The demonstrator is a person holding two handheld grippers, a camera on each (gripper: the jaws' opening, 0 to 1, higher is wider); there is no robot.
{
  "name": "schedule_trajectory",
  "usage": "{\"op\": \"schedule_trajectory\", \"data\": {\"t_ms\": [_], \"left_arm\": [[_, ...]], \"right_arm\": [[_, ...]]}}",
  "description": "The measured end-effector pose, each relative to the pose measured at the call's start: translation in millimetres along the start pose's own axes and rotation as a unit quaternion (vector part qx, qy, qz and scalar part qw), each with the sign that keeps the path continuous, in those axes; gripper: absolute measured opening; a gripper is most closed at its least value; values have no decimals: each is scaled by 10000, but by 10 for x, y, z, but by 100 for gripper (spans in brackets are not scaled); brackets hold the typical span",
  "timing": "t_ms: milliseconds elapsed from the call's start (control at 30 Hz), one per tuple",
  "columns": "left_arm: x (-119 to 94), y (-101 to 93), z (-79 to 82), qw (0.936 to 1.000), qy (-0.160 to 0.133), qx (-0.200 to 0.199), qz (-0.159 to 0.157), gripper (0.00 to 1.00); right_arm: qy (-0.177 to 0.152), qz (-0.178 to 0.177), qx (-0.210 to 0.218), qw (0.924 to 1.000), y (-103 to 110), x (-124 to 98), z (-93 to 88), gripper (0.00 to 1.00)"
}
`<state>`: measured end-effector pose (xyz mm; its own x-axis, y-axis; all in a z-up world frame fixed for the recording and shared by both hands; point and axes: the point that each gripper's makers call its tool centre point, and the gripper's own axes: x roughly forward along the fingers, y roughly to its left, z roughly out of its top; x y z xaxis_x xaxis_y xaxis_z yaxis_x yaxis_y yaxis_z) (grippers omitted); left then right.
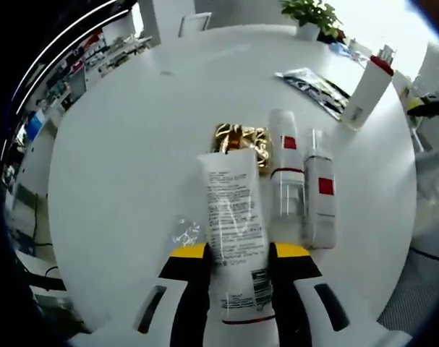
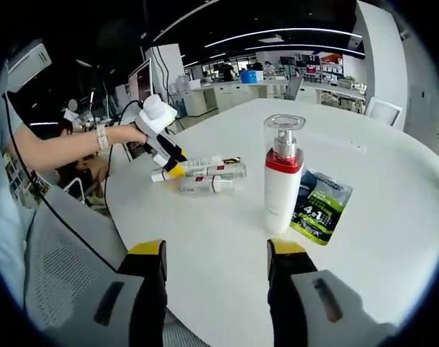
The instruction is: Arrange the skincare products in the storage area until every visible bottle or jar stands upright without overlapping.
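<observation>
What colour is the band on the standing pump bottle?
Red, on the pump bottle; clearest in the right gripper view.

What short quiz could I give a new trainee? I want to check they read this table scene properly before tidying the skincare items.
1. True or false: the pump bottle stands upright on the table.
2. What lies between the left gripper jaws?
A. tube
B. gold packet
C. sachet
3. How many clear bottles lie flat beside the tube?

Key: 1 true; 2 A; 3 two. The right gripper is open and holds nothing.
</observation>
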<state>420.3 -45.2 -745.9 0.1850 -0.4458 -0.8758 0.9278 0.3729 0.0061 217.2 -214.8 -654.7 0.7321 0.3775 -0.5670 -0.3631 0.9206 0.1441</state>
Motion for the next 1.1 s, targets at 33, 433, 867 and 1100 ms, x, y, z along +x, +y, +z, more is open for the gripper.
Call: {"op": "schedule_trajectory", "data": {"t_ms": [33,433,867,1100], "left_arm": [[-2,0,-1,10000,-13,15,2,28],[-56,50,26,9987,-393,-187,261,17],[-173,40,19,9906,-1019,-885,225,13],[-328,-3,70,9846,-1374,-1071,156,13]], "right_arm": [[4,2,5,10000,1,1,-3,56],[-6,-1,45,10000,13,6,-12,56],[-190,357,127,9991,161,46,62,52],[-304,334,181,9988,170,36,119,53]]}}
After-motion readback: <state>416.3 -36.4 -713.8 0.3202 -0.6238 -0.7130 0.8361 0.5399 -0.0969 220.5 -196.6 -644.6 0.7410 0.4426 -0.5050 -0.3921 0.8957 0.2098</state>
